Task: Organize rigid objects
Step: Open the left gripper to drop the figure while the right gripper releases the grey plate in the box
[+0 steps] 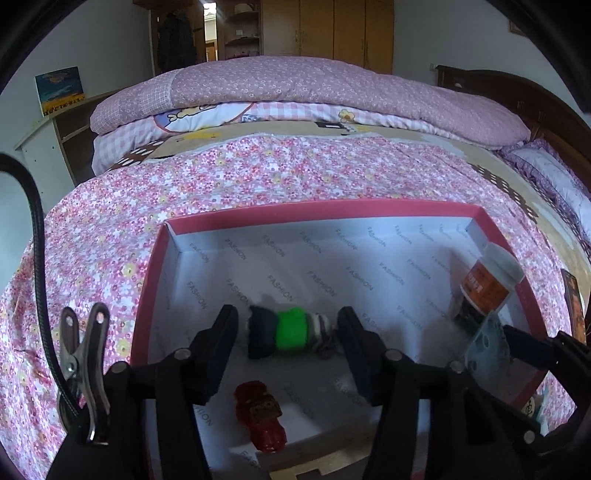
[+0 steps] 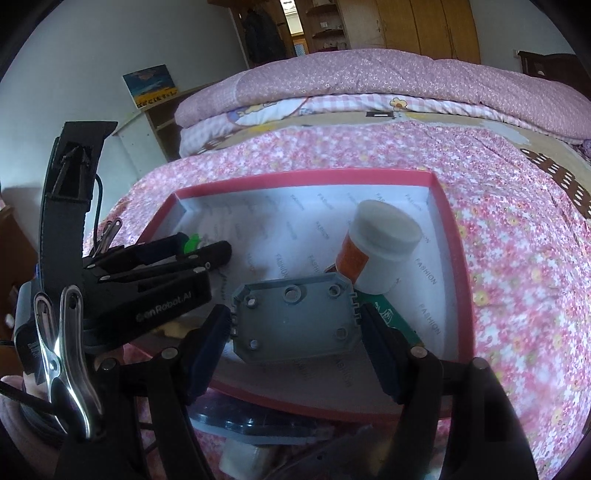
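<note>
Right tool (image 2: 295, 325) is gripping a grey plate (image 2: 293, 319) over the red box (image 2: 452, 236), while I am holding my left tool (image 1: 286, 345) wide open and empty. Inside are lying a red toy (image 1: 260, 417), a striped toy (image 1: 288, 332) and a white-capped bottle (image 2: 378, 247); I am judging sorting well underway, with more items waiting below the box's near edge.

A bed (image 1: 258, 192) covered by a pink flowered sheet fills most of both views, and a folded stack of quilts (image 1: 295, 96), pink flowered over pink check with a cartoon print between, lies across its far side. Behind it stand wooden wardrobe doors (image 1: 332, 33), an open doorway (image 1: 210, 33) with dark coats (image 1: 176, 40) hanging just beside it, and corner shelves (image 1: 242, 33). A small painting (image 1: 60, 90) of blue sky over yellow leans on a low shelf by the white wall, and a dark wooden headboard (image 1: 517, 103) rises at the right
</note>
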The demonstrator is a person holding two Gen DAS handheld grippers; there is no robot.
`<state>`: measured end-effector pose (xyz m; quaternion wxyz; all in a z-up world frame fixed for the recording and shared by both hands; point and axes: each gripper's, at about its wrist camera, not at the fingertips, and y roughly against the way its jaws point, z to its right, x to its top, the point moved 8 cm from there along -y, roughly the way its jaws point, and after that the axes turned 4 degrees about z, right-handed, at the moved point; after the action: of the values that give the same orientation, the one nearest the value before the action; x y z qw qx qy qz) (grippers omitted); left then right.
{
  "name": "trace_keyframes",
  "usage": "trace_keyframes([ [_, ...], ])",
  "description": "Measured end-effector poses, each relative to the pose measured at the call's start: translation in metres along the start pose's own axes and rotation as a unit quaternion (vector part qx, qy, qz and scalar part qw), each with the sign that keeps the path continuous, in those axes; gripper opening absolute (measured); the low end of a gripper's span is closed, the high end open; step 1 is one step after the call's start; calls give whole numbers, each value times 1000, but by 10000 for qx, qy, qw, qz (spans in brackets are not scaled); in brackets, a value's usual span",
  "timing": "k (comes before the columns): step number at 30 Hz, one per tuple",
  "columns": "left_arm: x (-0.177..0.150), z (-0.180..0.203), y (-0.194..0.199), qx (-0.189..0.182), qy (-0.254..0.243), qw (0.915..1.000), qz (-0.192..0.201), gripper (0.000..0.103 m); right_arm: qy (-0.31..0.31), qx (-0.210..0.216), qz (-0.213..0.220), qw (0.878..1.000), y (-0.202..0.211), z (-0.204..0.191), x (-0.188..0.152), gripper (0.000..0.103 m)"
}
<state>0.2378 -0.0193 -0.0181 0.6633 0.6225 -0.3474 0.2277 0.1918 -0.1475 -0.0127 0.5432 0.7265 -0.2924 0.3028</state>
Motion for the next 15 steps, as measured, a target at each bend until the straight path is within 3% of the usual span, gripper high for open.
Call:
trace_keyframes([
  [15, 3, -9, 7, 4, 395, 9992, 63, 61, -179, 41, 22, 9998, 1, 4, 2, 75],
])
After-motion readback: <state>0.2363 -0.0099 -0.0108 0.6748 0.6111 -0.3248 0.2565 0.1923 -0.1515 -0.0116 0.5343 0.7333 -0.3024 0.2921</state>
